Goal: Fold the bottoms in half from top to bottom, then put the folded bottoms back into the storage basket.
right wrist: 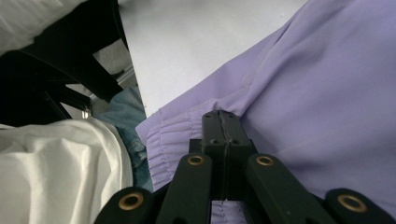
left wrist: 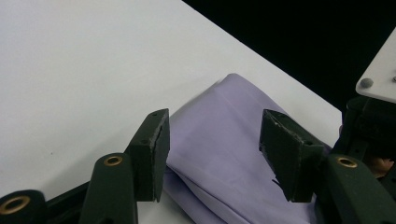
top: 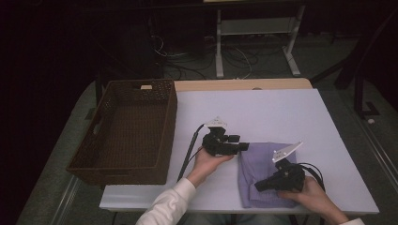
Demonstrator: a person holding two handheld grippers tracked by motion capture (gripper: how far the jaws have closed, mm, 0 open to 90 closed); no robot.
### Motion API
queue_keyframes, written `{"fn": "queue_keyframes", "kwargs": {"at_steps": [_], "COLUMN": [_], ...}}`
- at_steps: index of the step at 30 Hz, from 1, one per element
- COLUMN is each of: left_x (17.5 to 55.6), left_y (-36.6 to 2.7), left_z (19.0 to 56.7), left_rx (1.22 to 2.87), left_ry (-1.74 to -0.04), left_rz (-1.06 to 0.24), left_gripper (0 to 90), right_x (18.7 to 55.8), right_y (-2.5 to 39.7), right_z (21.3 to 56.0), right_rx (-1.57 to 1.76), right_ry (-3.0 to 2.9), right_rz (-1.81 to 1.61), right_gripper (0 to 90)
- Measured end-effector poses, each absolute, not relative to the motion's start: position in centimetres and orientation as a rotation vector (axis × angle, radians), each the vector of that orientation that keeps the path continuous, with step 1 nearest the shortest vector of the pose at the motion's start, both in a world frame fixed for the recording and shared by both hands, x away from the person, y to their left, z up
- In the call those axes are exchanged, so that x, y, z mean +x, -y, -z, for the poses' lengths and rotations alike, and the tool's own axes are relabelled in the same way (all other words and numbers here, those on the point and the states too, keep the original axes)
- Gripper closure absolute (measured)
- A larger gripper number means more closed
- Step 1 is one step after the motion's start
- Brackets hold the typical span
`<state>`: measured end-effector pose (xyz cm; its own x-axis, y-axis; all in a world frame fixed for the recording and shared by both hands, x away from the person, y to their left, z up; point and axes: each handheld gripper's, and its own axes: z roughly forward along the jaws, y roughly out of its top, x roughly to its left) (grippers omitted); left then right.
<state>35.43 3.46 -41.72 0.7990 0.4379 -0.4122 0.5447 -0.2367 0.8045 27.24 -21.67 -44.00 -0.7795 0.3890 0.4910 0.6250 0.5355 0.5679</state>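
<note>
Basket (top: 123, 133): brown wicker, empty, at the left end of the white table (top: 263, 110); well apart from the work. A likely place to put the finished fold, judged from its position only.
Left gripper (top: 241, 146): held level just left of the cloth's top-left corner. In the left gripper view (left wrist: 212, 149) the jaws stand wide apart and hold nothing; the folded edge lies between and below them.
Cloth (top: 264, 176): lilac garment, folded to a narrow rectangle, flat on the table near its front edge, right of centre.
Right gripper (top: 259, 185): low over the cloth's lower part. In the right gripper view (right wrist: 222, 122) the jaws are pressed together with a pinch of fabric beside the gathered hem (right wrist: 175, 137).
Step in hand (judgement): securing both ends of the cloth for a fold or lift.
Method, left: lower the open jaws until the lower pad slides under all layers at the corner, then close.
Method, right: keep the pinch firm; do not pull until the left side grips.
Risk: catching only the top layer would open the fold.
</note>
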Motion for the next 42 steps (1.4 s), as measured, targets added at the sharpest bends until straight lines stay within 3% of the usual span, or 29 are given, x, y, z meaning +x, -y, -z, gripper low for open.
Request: {"fn": "queue_keyframes", "kwargs": {"at_steps": [18,29,34,42], "left_x": [35.6,36.3,36.8,38.2], "left_y": [-3.2,-2.8,-2.3,-1.5], "left_z": [40.0,38.8,38.5,39.3], "left_rx": [1.882,1.919,1.940,1.946], "left_ry": [-0.719,-0.708,-0.705,-0.708], "left_rz": [0.135,0.177,0.165,0.190], "left_gripper": [38.2,35.3,32.7,28.8], "right_x": [25.5,23.4,22.8,22.6], "right_y": [25.0,28.3,29.4,31.1], "right_z": [40.2,40.2,40.4,41.5], "right_rx": [-1.006,-1.188,-1.337,-1.574], "right_ry": [2.441,2.412,2.421,2.371], "right_rz": [1.411,1.480,1.454,1.381], "right_gripper": [75.9,70.7,51.2,30.0]}}
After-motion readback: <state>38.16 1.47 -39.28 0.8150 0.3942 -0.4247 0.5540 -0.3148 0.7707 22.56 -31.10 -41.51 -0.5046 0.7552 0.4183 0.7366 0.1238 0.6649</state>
